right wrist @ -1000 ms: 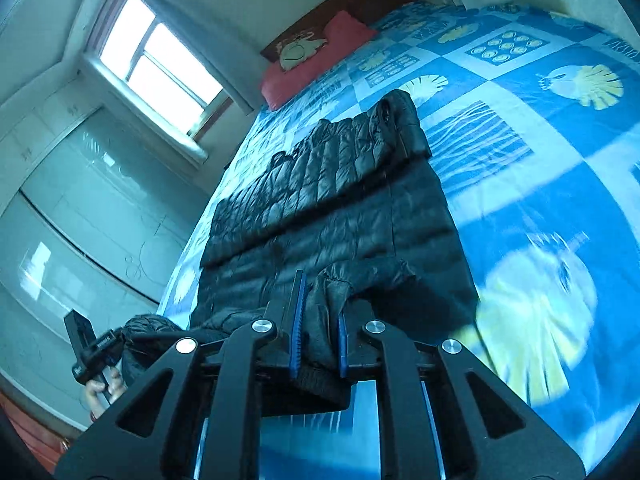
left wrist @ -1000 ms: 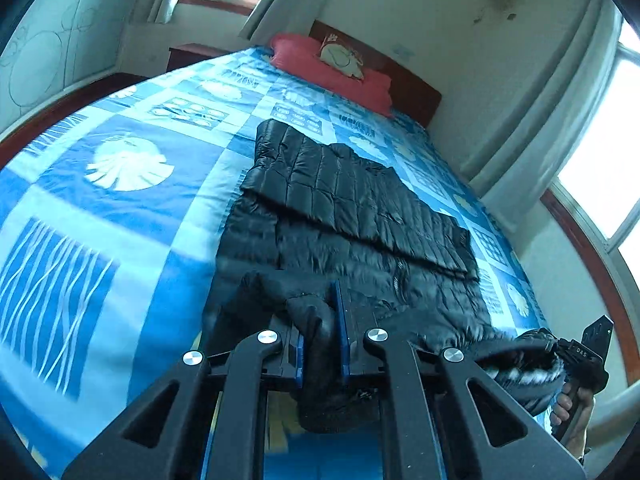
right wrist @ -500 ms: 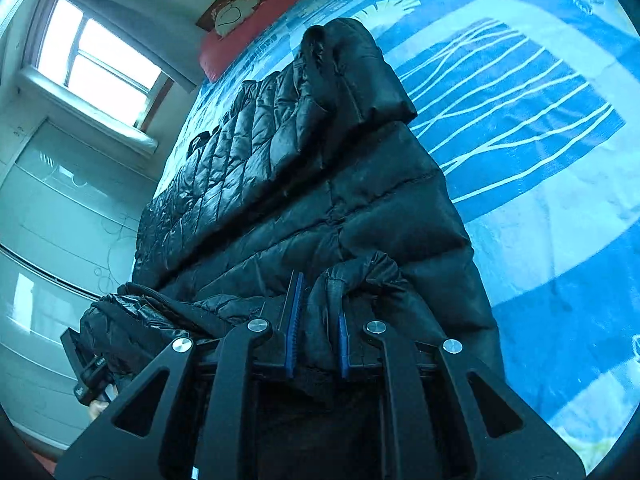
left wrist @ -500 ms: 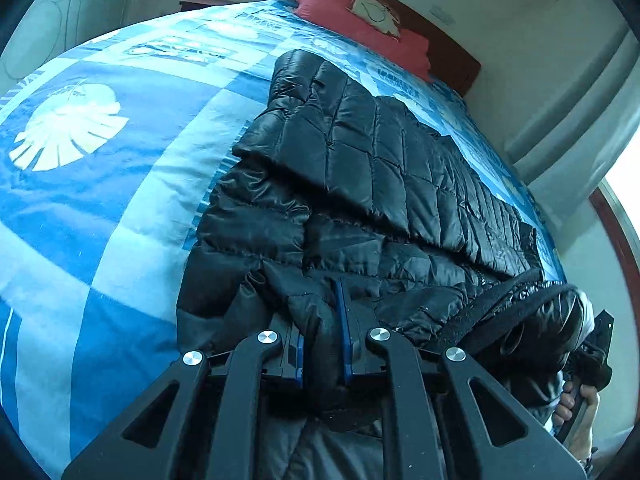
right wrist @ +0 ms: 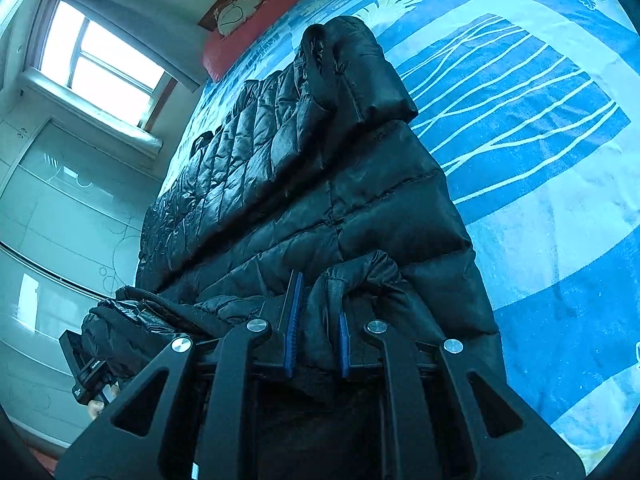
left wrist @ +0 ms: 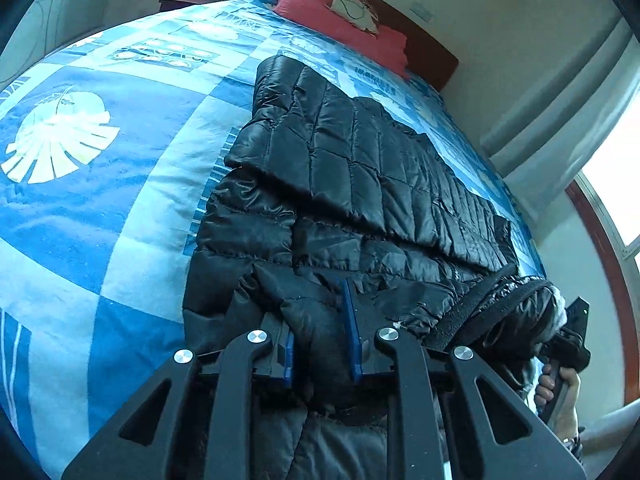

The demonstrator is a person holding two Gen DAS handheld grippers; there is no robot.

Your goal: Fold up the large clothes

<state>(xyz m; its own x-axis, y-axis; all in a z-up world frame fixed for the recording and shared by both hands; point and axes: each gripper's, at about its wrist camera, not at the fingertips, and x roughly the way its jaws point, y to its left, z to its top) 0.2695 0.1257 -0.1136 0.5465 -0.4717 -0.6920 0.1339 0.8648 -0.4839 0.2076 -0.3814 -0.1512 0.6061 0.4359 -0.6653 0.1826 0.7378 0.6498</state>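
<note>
Black quilted down jacket [left wrist: 360, 184] spread lengthwise over a blue patterned bedspread [left wrist: 100, 200], filling the middle of the left wrist view from the lower centre up toward the upper middle, with one sleeve folded diagonally across the body. Left gripper [left wrist: 320, 344] at the bottom centre of that view, jaws opening, a bunched fold of the jacket's near edge between the blue pads [left wrist: 351, 320]; the right pad edge-on against the fabric, the left pad mostly hidden by it, so whether the cloth is pressed cannot be told for sure, though the fold looks loosely cradled rather than squeezed. Right gripper [right wrist: 316, 320] at the bottom centre of the right wrist view, nearly closed and pinching a puffy fold of the same jacket edge, both blue pads tight on the fabric. In that view, jacket running from the lower centre to the upper middle, folded sleeve end lying at the top. Red pillow [left wrist: 340, 12] against a dark wooden headboard [left wrist: 432, 52] in the upper middle of the left wrist view. Bright window [right wrist: 100, 56] at the upper left of the right wrist view. Person's hand [left wrist: 560, 396] gripping a handle at the lower right edge of the left wrist view, just beside the jacket's collar end.
</note>
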